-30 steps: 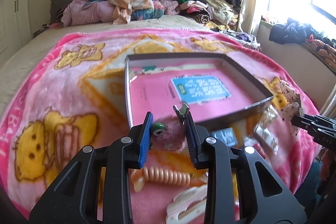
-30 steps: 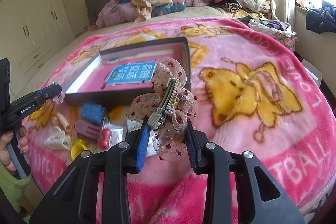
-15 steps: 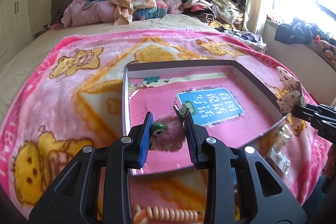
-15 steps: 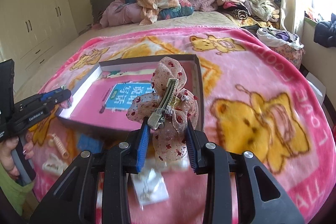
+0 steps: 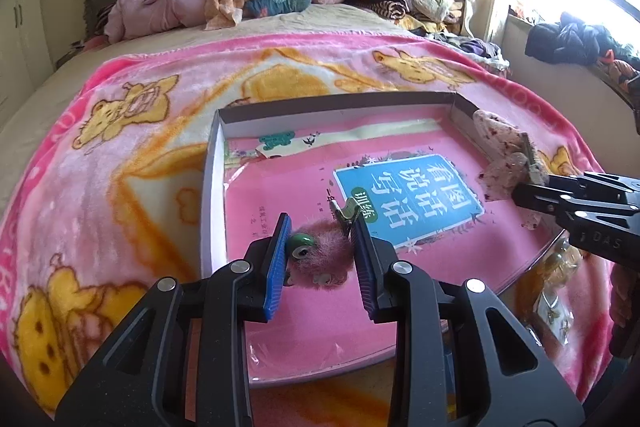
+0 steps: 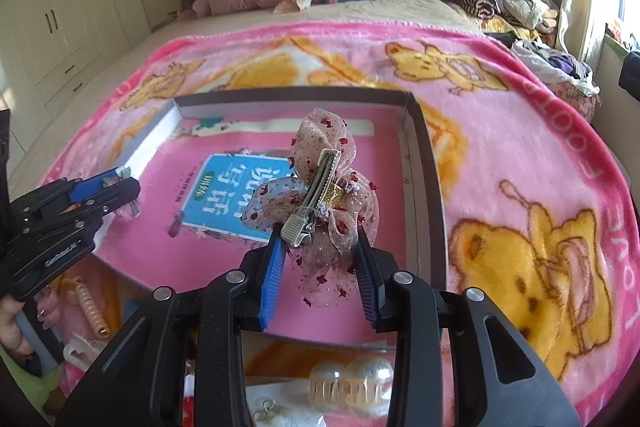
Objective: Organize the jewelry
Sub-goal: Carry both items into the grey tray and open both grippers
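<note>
The left gripper point(image 5: 322, 247) reaches forward over the near left part of the box point(image 5: 212, 163), its blue-padded jaws closed most of the way on a fuzzy pink clip point(image 5: 324, 259) with a green googly eye and a metal tip sticking up beside the right pad. The right gripper point(image 6: 320, 259) is held over the near right part of the same box point(image 6: 416, 131), jaws pinching a lace bow clip point(image 6: 320, 187) dotted with red, its metal alligator clip facing the camera and tilted up to the right. Both clips hang above the box floor, not on it.

The left view shows the right gripper point(image 5: 576, 203) coming in from the right edge with the bow point(image 5: 502, 155) at its tip, near the box's right wall; the right view shows the left gripper point(image 6: 68, 203) entering from the left (a hand point(image 6: 12, 323) with painted nails grips it below). Only the right view shows what lies on the blanket point(image 6: 520, 155) in front of the box: a coiled hair tie point(image 6: 90, 307), a pearl claw clip point(image 6: 352, 383) and a small packet with earrings point(image 6: 272, 413).

The box floor is a pink cover with a blue label point(image 5: 408, 203) of white Chinese characters, reading upside down from here. The blanket edge carries large pink letters, partly legible as "LOVE" point(image 6: 628, 255). The right gripper's side reads "DAS" point(image 5: 602, 241); the print on the left one is too small to read.
</note>
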Demonstrator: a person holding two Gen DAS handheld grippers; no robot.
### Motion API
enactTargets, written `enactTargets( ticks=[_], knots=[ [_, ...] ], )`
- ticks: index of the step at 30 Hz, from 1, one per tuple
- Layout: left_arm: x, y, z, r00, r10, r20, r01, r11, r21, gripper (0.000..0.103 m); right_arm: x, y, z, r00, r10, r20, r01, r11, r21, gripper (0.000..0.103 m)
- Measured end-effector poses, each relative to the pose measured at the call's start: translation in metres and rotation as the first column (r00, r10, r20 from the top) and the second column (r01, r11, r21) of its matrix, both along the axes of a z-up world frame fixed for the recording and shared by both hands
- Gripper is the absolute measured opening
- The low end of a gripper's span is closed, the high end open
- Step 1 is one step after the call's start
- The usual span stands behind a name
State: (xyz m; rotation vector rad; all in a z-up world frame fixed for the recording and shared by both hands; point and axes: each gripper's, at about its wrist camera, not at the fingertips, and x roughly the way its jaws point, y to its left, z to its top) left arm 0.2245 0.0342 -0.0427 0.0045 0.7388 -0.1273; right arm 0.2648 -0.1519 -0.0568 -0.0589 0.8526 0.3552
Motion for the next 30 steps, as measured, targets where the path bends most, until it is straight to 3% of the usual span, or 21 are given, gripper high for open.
enactTargets(
  ticks=[9,11,15,23,30],
  knots=[
    [0.006,-0.001,-0.008,1.0,0.001,-0.027,0.0,1.0,0.016,0.023,0.006,-0.009,-0.013,0.999,-0.035,-0.026,0.034,0.999,-0.007,0.042],
    [0.006,-0.002,-0.011,1.0,0.0,-0.029,0.0,1.0,0.018,0.023,0.003,-0.012,-0.014,0.999,-0.042,-0.022,0.042,0.999,-0.011,0.05],
    [0.006,-0.004,-0.012,1.0,0.0,-0.031,0.001,1.0,0.018,0.024,-0.004,-0.015,-0.013,0.999,-0.043,-0.002,0.043,0.999,-0.006,0.056],
    [0.003,-0.005,-0.014,1.0,0.005,-0.03,-0.004,1.0,0.021,0.025,-0.025,-0.017,0.001,0.996,-0.047,0.071,0.047,0.999,0.003,0.08],
    [-0.011,0.003,-0.002,1.0,0.03,0.008,-0.03,0.999,0.013,0.053,-0.044,-0.022,0.02,0.989,-0.046,0.142,0.045,0.999,0.006,0.088]
  ],
)
